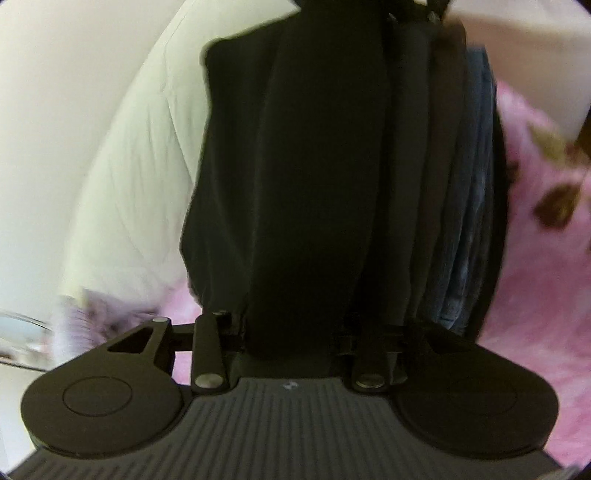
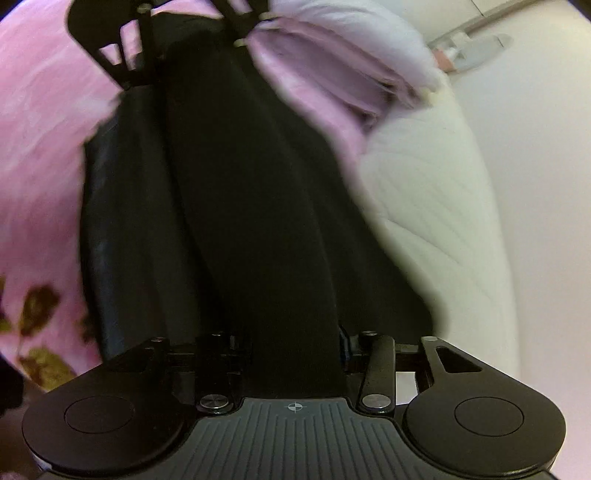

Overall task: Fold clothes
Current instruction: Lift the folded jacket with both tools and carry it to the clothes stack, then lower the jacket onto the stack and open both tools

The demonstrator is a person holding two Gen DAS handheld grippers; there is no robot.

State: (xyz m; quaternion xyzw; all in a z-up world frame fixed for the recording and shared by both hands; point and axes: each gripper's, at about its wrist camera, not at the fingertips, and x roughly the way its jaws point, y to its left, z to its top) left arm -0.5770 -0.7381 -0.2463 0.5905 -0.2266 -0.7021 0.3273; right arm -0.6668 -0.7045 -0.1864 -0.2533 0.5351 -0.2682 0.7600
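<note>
A black garment hangs stretched between my two grippers, bunched into long folds, with a blue-grey layer showing along its right side. My left gripper is shut on one end, and the cloth covers its fingers. In the right wrist view the same black garment runs from my right gripper, shut on the other end, up to the left gripper at the top. The right gripper shows at the top edge of the left wrist view.
Below the garment lies a pink floral blanket. A white quilted cover borders it, next to a pale wall. A lilac cloth lies bunched at the far end.
</note>
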